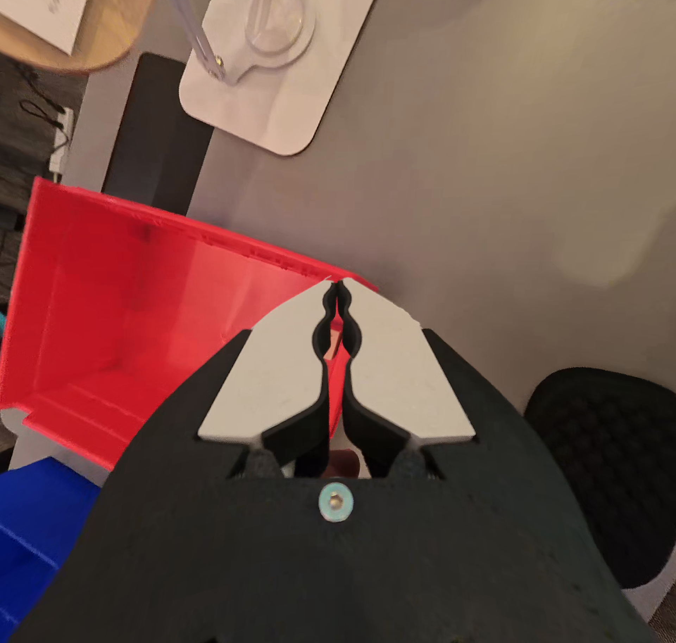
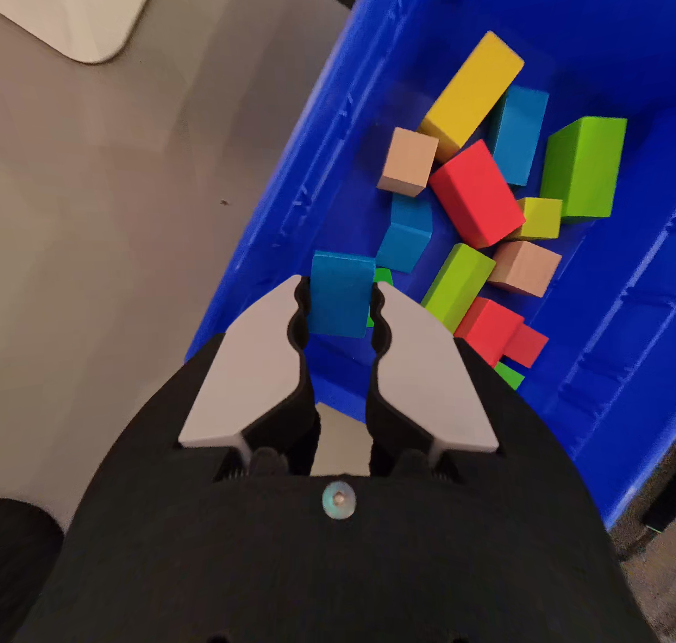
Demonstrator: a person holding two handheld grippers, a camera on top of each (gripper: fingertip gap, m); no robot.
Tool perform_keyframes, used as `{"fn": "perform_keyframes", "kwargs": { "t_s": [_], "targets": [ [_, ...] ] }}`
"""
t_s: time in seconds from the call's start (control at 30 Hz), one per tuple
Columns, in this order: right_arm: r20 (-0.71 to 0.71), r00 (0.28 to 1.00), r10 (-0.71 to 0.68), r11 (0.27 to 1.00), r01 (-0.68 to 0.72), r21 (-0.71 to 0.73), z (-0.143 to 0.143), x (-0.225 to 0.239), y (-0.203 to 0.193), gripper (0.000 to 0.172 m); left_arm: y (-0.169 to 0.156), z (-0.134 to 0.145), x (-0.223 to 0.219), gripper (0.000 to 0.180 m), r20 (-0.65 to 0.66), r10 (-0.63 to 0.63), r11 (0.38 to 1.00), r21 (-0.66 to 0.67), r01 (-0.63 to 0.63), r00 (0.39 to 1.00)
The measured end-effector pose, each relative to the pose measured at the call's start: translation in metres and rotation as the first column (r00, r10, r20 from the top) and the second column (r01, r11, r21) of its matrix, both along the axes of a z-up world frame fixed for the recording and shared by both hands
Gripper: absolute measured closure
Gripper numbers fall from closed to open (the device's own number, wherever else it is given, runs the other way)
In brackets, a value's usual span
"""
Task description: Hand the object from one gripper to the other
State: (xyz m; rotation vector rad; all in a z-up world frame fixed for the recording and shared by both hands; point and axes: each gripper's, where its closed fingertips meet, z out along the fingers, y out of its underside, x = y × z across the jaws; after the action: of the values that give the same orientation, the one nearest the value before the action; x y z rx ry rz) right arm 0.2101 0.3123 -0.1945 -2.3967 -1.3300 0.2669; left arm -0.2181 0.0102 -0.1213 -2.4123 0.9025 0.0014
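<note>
1. Between my right gripper's (image 2: 338,296) two pads sits a teal-blue block (image 2: 340,292), clamped on both sides; its far end juts out past the fingertips (image 2: 393,298).
2. Under that gripper lies the blue bin (image 2: 329,113), whose near wall passes just left of the left pad.
3. Right of the jaws and beyond them, loose blocks crowd the bin floor: a yellow block (image 2: 472,91) farthest off, a tan cube (image 2: 408,161) touching its near end, a red block (image 2: 475,194) just right of the cube, and a large green block (image 2: 585,164) far to the right.
4. Just past the right fingertip a second blue block (image 2: 406,238) lies on the bin floor, and a lime-green block (image 2: 457,285) lies close beside the right finger.
5. A small green piece (image 2: 382,276) peeks out behind the held block, touching or nearly touching its right edge; I cannot tell which.
6. Left of the right jaws I see bare grey tabletop (image 2: 128,205).
7. My left gripper (image 1: 336,287) is clenched, its black pads meeting at the tips with nothing between them.
8. Behind and left of those closed tips stands a red bin (image 1: 128,296); its rim runs just past the fingertips.
9. Well beyond the left jaws a white mat (image 1: 263,106) carries a clear glass vessel (image 1: 278,22), blurred.
</note>
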Motion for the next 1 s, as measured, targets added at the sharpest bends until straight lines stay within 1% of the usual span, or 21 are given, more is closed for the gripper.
{"fn": "perform_keyframes", "kwargs": {
  "t_s": [0.1,0.2,0.3,0.43,0.63,0.77,0.9,1.0],
  "targets": [
    [0.064,0.998,-0.012,1.0,0.013,-0.012,-0.021,0.002,0.008,0.141,-0.002,-0.008,-0.009,0.18,-0.018,0.02,1.0,-0.011,-0.02,1.0],
    [0.051,0.998,-0.022,0.999,0.025,-0.048,-0.037,-0.007,0.011,0.141,-0.002,-0.013,-0.013,0.18,-0.005,0.041,0.999,-0.019,-0.041,0.999],
    [0.048,0.998,-0.038,0.998,0.041,-0.057,-0.046,-0.011,0.015,0.141,-0.001,-0.017,-0.021,0.18,-0.012,0.064,0.998,-0.016,-0.064,0.998],
    [0.099,0.994,-0.044,0.995,0.053,-0.088,-0.06,-0.009,0.017,0.141,-0.002,-0.025,-0.035,0.18,-0.015,0.104,0.994,-0.022,-0.105,0.994],
    [0.135,0.989,-0.058,0.996,0.067,-0.067,-0.062,-0.011,0.026,0.141,-0.006,-0.034,-0.063,0.176,-0.027,0.171,0.985,-0.028,-0.172,0.985],
    [0.143,0.988,-0.065,0.994,0.077,-0.081,-0.063,-0.011,0.03,0.141,-0.01,-0.041,-0.08,0.17,-0.037,0.206,0.977,-0.043,-0.207,0.978],
    [0.182,0.982,-0.056,0.997,0.064,-0.039,-0.066,-0.005,0.032,0.126,-0.015,-0.047,-0.096,0.164,-0.045,0.229,0.972,-0.05,-0.231,0.972],
    [0.165,0.984,-0.062,0.998,0.065,-0.013,-0.057,-0.002,0.028,0.124,-0.021,-0.051,-0.109,0.154,-0.057,0.239,0.968,-0.059,-0.242,0.969]
  ]
}}
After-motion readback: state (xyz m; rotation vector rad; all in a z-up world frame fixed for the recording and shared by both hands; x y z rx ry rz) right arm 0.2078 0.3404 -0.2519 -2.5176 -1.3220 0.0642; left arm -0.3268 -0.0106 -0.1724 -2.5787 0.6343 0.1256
